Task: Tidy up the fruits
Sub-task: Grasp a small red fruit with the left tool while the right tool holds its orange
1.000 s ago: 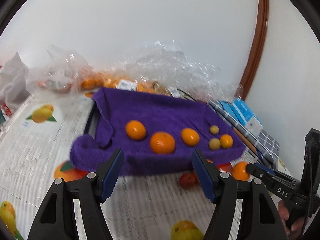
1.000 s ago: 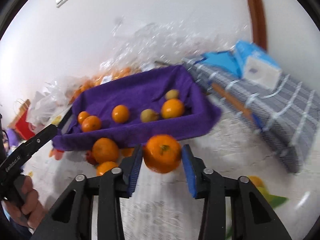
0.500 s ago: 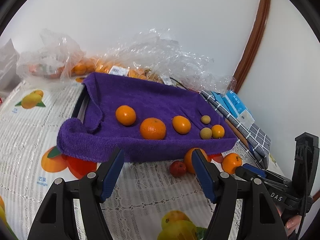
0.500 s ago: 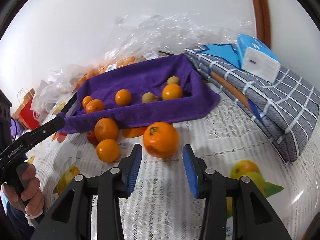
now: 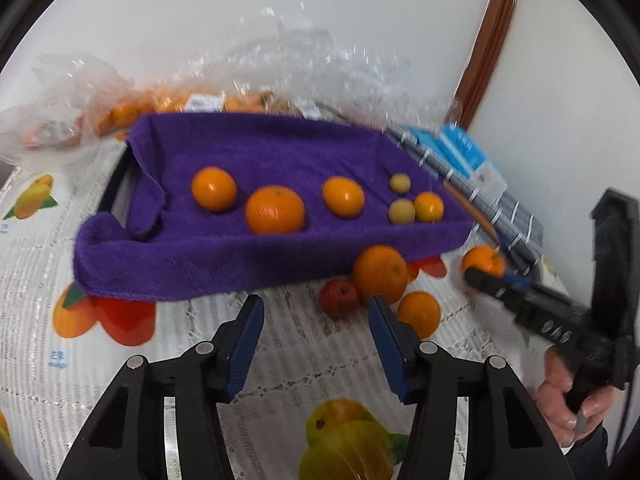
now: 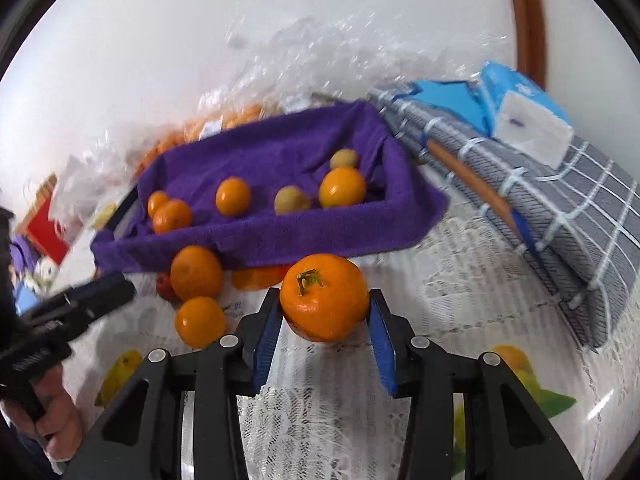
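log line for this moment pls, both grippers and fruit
right gripper: closing on big orange | left gripper: closing, empty, near red fruit | purple tray: six fruits inside

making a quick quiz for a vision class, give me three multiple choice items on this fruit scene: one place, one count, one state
1. Where is the small red fruit?
a) on the purple towel
b) on the tablecloth in front of the towel
c) between the left tongs

2. How many fruits lie on the purple towel?
a) four
b) six
c) nine

3. What is between the pads of the left tongs?
a) nothing
b) an orange
c) the red fruit

Answers:
1 b, it sits on the cloth just past the towel's hanging front edge.
2 b, four orange fruits and two small yellowish ones show there.
3 a, the closing jaws frame only bare tablecloth.
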`<state>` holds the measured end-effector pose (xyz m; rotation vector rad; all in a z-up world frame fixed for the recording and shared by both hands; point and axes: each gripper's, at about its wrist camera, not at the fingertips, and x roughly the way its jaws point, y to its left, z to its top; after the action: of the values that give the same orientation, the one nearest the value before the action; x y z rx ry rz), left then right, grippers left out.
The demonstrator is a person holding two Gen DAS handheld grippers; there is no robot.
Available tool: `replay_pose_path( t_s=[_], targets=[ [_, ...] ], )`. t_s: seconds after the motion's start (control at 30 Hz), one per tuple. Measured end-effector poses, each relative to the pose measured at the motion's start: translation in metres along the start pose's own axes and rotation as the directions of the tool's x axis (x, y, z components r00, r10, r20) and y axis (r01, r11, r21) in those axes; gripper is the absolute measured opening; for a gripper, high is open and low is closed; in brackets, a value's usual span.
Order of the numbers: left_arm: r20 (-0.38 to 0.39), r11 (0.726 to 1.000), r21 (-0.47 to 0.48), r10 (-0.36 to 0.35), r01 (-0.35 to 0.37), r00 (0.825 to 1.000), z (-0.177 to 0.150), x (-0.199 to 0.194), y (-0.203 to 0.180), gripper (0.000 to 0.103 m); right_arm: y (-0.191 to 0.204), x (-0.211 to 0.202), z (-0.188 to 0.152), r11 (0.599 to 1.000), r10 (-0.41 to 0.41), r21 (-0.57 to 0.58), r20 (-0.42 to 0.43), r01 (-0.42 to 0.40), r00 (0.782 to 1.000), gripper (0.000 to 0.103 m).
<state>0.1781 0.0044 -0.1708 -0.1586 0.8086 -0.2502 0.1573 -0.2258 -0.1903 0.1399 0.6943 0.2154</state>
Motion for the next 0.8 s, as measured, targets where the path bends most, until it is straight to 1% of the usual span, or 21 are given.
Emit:
replay_pose_path(
  t_s=[0.03, 0.07, 0.17, 0.23, 0.3, 0.33, 0.4, 0.5, 0.6, 0.63, 0.73, 0.8],
  targets=[
    [-0.012, 1.000, 0.012, 0.015, -0.015, 1.000, 0.000, 0.003, -0.003, 0.045, -0.002, -0.001, 0.000, 1.000, -0.009, 0.013, 0.005, 0.009, 1.000, 0.042],
    [-0.019, 0.999, 0.030, 0.028, -0.027, 0.999, 0.001, 0.006, -0.007, 0.045, -0.004, -0.001, 0.000, 1.000, -0.009, 0.022, 0.006, 0.009, 1.000, 0.042],
    [-0.026, 0.996, 0.083, 0.042, -0.039, 0.999, 0.002, 0.010, -0.019, 0.045, -0.002, -0.002, 0.001, 1.000, 0.001, 0.016, 0.005, -0.001, 1.000, 0.042],
    [-0.042, 0.994, 0.100, 0.048, -0.043, 0.998, 0.003, 0.015, -0.023, 0.045, 0.000, -0.002, 0.002, 1.000, 0.012, 0.005, 0.005, -0.012, 1.000, 0.042],
    [-0.050, 0.994, 0.098, 0.052, -0.047, 0.997, 0.006, 0.019, -0.025, 0.046, 0.001, -0.001, 0.002, 1.000, 0.020, 0.003, 0.004, -0.020, 1.000, 0.042],
    [-0.049, 0.995, 0.095, 0.048, -0.043, 0.998, 0.007, 0.020, -0.025, 0.049, 0.000, -0.001, 0.002, 1.000, 0.025, 0.007, 0.004, -0.025, 1.000, 0.042],
    [-0.049, 0.994, 0.105, 0.030, -0.025, 0.998, 0.009, 0.022, -0.029, 0.049, -0.002, -0.001, 0.002, 0.999, 0.029, 0.016, 0.005, -0.030, 1.000, 0.042],
    [-0.041, 0.992, 0.116, 0.053, -0.048, 0.998, 0.008, 0.019, -0.032, 0.049, -0.004, -0.001, 0.002, 0.999, 0.033, 0.025, 0.008, -0.033, 0.999, 0.042],
    [-0.045, 0.996, 0.087, 0.030, -0.026, 0.999, 0.007, 0.017, -0.025, 0.046, -0.003, -0.002, 0.001, 0.999, 0.039, 0.025, 0.012, -0.039, 0.999, 0.042],
    [-0.048, 0.997, 0.072, 0.018, -0.015, 0.999, 0.007, 0.017, -0.022, 0.043, -0.003, -0.001, 0.001, 0.999, 0.042, 0.024, 0.011, -0.042, 0.999, 0.042],
    [-0.061, 0.999, 0.050, 0.006, -0.003, 0.998, 0.008, 0.020, -0.018, 0.042, -0.003, -0.001, 0.001, 0.999, 0.047, 0.025, 0.012, -0.048, 0.999, 0.042],
    [-0.058, 0.998, 0.062, 0.007, -0.004, 0.998, 0.008, 0.021, -0.021, 0.042, -0.003, -0.001, 0.002, 0.998, 0.048, 0.028, 0.012, -0.048, 0.999, 0.042]
  ],
)
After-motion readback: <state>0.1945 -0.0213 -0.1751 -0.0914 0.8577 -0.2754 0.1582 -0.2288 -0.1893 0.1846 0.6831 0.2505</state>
